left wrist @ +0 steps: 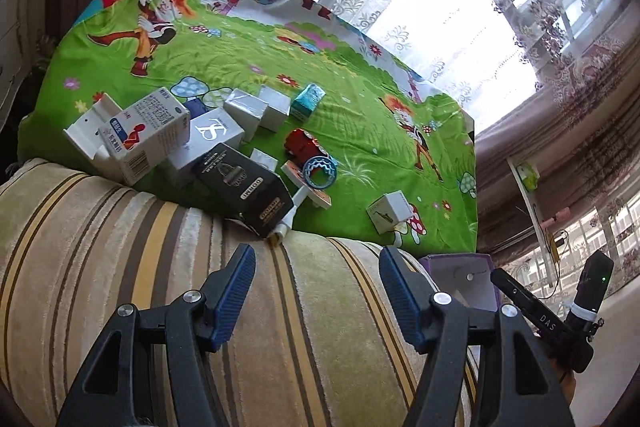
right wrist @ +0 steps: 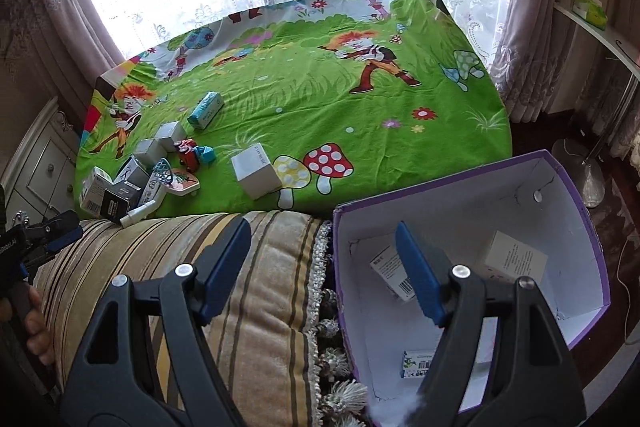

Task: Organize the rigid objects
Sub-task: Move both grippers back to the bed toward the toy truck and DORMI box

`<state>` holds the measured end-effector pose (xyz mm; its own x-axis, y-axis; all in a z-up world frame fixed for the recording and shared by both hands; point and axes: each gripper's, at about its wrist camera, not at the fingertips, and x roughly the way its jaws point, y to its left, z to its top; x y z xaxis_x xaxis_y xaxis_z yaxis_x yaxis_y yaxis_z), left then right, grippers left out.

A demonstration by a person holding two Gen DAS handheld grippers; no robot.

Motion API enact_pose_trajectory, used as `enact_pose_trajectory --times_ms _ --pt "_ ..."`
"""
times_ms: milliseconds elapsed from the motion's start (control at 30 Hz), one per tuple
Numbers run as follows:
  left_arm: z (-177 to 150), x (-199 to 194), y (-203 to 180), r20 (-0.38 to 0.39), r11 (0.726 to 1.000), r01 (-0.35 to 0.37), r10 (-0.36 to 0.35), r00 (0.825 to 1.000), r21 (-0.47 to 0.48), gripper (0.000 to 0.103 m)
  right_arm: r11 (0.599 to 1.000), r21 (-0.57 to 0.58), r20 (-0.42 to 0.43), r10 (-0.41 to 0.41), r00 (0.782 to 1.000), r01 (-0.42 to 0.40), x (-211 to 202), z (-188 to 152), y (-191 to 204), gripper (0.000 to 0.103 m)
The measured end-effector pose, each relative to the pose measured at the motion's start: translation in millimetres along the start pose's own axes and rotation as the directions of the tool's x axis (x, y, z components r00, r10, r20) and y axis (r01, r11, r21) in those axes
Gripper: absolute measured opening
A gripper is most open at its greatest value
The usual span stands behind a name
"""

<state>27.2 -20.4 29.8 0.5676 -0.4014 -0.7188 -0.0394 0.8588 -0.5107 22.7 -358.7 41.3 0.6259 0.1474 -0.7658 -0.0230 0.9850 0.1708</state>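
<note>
Both grippers empty, jaws apart, over striped cushion, between picks.
Left gripper (left wrist: 316, 291) faces box pile on green sheet (left wrist: 248, 67); right gripper (right wrist: 324, 267) sits at purple bin (right wrist: 576, 187), small boxes already inside. Best next: left goes for black box (left wrist: 244, 183) at cushion edge, square the jaws on its narrow sides; white cube (right wrist: 256, 171) suits right.

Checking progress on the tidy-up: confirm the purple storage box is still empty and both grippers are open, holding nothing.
Not empty. The right wrist view shows the purple box already holding small packages, such as a white carton. The rest stands: left gripper and right gripper are open, holding nothing.
</note>
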Motion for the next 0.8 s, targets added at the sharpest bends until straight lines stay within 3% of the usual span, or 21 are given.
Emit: enact_pose_trajectory --times_ms 367,467,633,700,800 --pt "23.7 21.0 30.3 -0.061 0.985 -0.012 0.002 0.998 -0.173 0.068 0.982 -0.168 -0.072 0.075 0.995 -0.087 61.6 48.1 72.2 0.077" --pt "29.2 27.7 35.0 -0.072 0.980 -0.018 0.004 0.997 -0.199 0.068 0.976 -0.109 -0.149 0.173 0.973 -0.190 87.6 62.8 81.3 0.077" --pt "33.1 39.1 42.4 -0.082 0.975 -0.026 0.008 0.997 -0.222 0.068 0.974 -0.005 -0.210 0.221 0.952 -0.227 122.3 83.9 92.0 0.068" --pt "34.2 41.8 42.7 -0.084 0.977 -0.035 0.018 0.996 -0.211 0.068 0.977 -0.021 -0.235 0.200 0.951 -0.210 136.1 88.8 99.2 0.060" --pt "36.8 43.9 43.3 -0.085 0.978 -0.031 0.014 0.996 -0.207 0.068 0.977 -0.086 -0.291 0.165 0.942 -0.197 156.7 89.4 112.0 0.059"
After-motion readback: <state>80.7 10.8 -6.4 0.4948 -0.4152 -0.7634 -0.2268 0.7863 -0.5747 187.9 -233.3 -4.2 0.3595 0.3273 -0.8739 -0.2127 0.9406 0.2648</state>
